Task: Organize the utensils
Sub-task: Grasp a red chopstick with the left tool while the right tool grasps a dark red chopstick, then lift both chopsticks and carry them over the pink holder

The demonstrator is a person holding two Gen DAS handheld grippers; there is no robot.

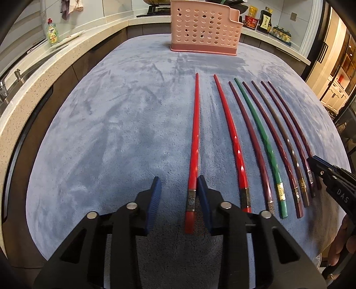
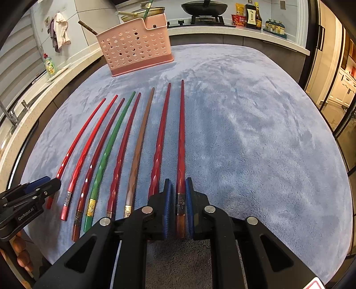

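Several chopsticks lie side by side on a blue-grey cloth (image 1: 111,133). My left gripper (image 1: 179,184) is open around the thick end of the leftmost red chopstick (image 1: 194,144); the stick lies close to the right pad and well clear of the left one. My right gripper (image 2: 178,181) is shut on the rightmost dark red chopstick (image 2: 181,133), which still rests flat on the cloth. Each gripper also shows in the other view, the right gripper (image 1: 316,164) and the left gripper (image 2: 51,182). A pink perforated holder (image 2: 135,46) stands at the far side with a green and a brown chopstick in it.
A stone counter (image 1: 33,84) with a sink and a soap bottle (image 1: 52,33) runs along the left. A stove with a pan (image 2: 204,7) and sauce bottles (image 2: 251,14) are behind. A person's hand (image 1: 340,244) holds the right gripper.
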